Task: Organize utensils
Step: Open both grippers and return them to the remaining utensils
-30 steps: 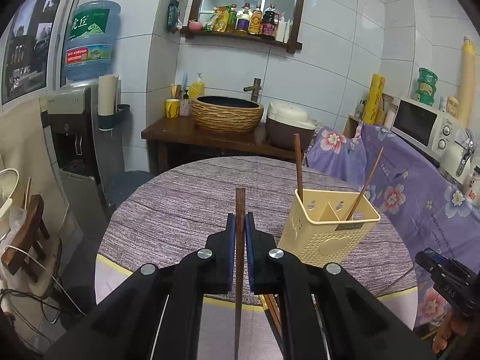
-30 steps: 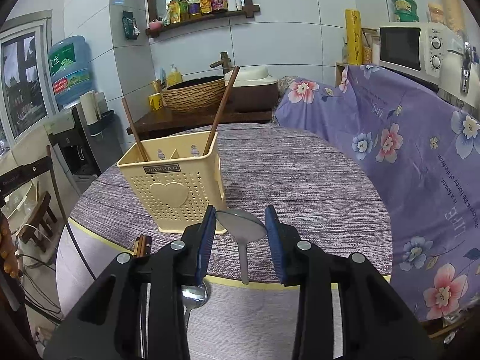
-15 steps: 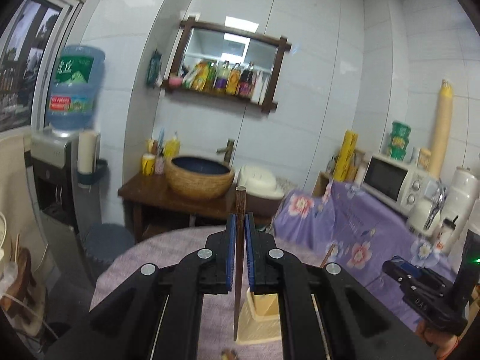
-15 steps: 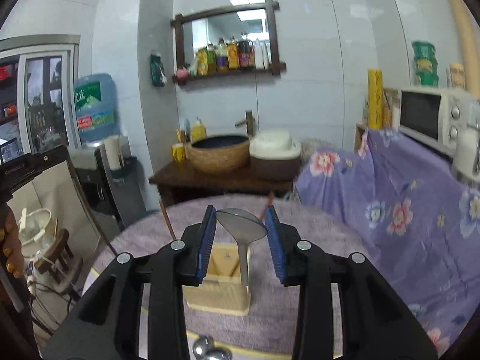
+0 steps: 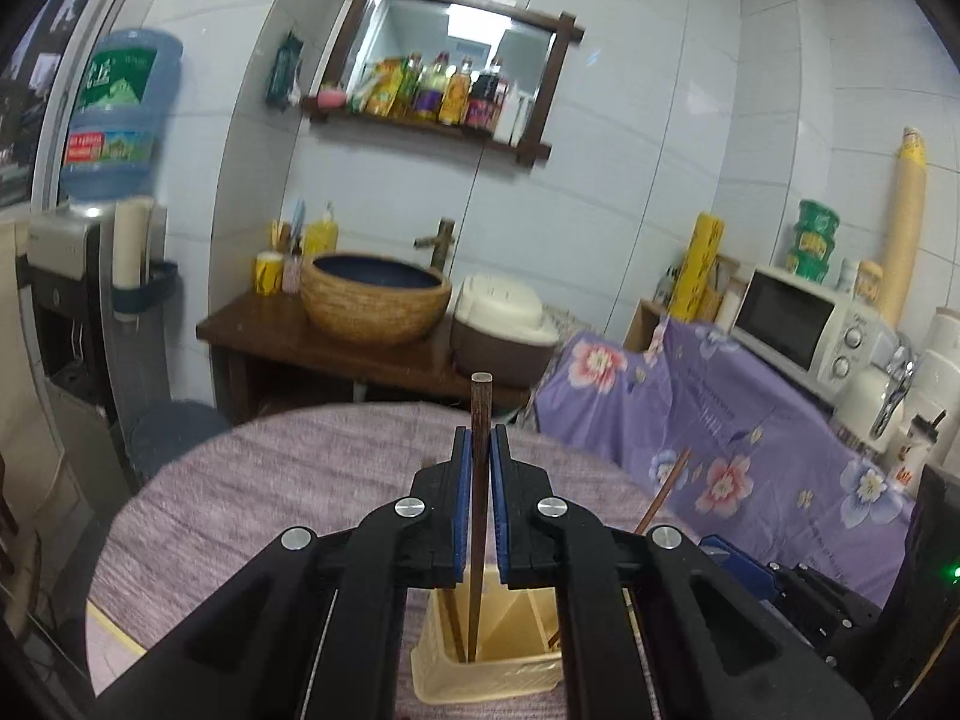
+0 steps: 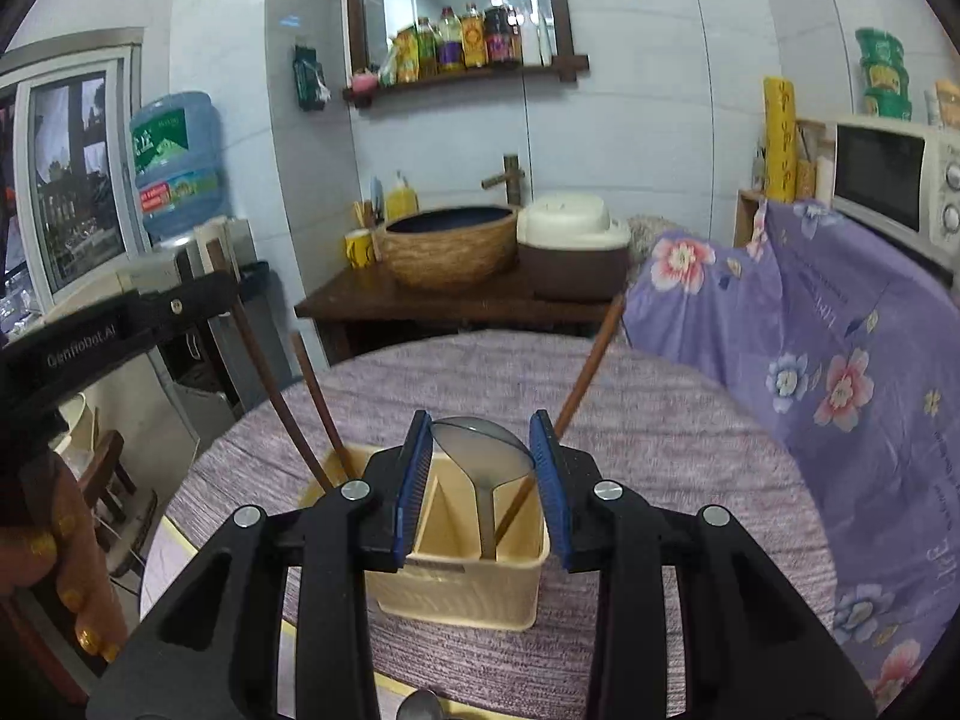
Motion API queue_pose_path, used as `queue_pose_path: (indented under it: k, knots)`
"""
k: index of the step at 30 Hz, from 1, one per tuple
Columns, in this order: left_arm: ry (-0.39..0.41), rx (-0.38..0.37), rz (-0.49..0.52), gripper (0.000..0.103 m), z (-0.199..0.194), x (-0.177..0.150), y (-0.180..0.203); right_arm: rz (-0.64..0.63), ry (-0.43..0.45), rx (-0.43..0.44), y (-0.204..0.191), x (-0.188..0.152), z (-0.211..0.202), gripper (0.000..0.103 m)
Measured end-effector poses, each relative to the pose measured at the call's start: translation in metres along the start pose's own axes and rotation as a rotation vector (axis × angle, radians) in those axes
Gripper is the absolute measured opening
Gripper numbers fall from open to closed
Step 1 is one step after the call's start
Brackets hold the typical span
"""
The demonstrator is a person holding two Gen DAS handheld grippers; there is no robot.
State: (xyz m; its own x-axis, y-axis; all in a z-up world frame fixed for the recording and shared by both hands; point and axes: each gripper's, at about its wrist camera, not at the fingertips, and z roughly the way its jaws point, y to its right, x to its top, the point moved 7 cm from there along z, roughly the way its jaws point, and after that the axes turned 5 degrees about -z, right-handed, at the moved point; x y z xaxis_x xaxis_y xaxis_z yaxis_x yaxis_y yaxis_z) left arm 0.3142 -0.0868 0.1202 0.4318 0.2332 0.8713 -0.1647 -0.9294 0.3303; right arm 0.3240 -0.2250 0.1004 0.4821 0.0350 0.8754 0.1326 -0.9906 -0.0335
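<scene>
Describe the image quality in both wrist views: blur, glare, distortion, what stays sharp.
Left wrist view: the fisheye bows the tiled walls, the water bottle and shelf bottles are slightly smeared, and the chopstick between the jaws stays crisp. Right wrist view: sharper overall, ceiling light glares in the mirror, the spoon bowl shows a soft sheen, and the corners are vignetted black.

3 chopsticks [image 6: 312, 402], 1 spoon [image 6: 483, 450], 1 yellow holder [image 6: 456, 576], 2 tools [image 6: 483, 468], 1 round table [image 6: 660, 420].
</scene>
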Motion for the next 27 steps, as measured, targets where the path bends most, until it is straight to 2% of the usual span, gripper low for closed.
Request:
queue_pose_path:
  k: [5, 9, 10, 15, 16, 18, 19, 20, 23, 27]
  knots:
    - [-0.076, 0.023, -0.008, 0.007, 0.02, -0.036, -0.014, 0.011, -0.049, -0.003, 0.003, -0.025, 0.021, 0.034]
    - [-0.095, 0.036, 0.01, 0.002, 0.027, -0.043, -0.015, 0.001, -0.049, -0.025, 0.004, -0.034, 0.027, 0.033]
    - [-0.106, 0.036, 0.007, 0.002, 0.028, -0.045, -0.016, -0.007, -0.054, -0.028, 0.004, -0.035, 0.029, 0.022]
    - [-0.115, 0.018, 0.0, 0.003, 0.023, -0.046, -0.017, 0.021, -0.04, -0.038, 0.01, -0.041, 0.027, 0.023]
    - [-0.114, 0.012, 0.006, 0.005, 0.019, -0.048, -0.016, 0.022, -0.035, -0.046, 0.011, -0.042, 0.024, 0.027]
    - [-0.103, 0.019, 0.02, 0.025, 0.009, -0.052, -0.018, 0.031, -0.014, -0.054, 0.013, -0.045, 0.012, 0.034]
    - [-0.097, 0.032, 0.025, 0.048, 0.002, -0.055, -0.021, 0.029, -0.007, -0.066, 0.013, -0.048, 0.007, 0.039]
    - [-0.095, 0.042, 0.026, 0.058, -0.001, -0.06, -0.024, 0.024, -0.009, -0.089, 0.013, -0.054, 0.001, 0.045]
    - [-0.136, 0.085, 0.024, 0.057, -0.013, -0.086, -0.042, 0.028, -0.054, -0.11, 0.012, -0.078, -0.009, 0.046]
    - [-0.243, 0.143, 0.017, 0.056, -0.019, -0.136, -0.071, 0.046, -0.196, -0.114, 0.005, -0.139, -0.013, 0.047]
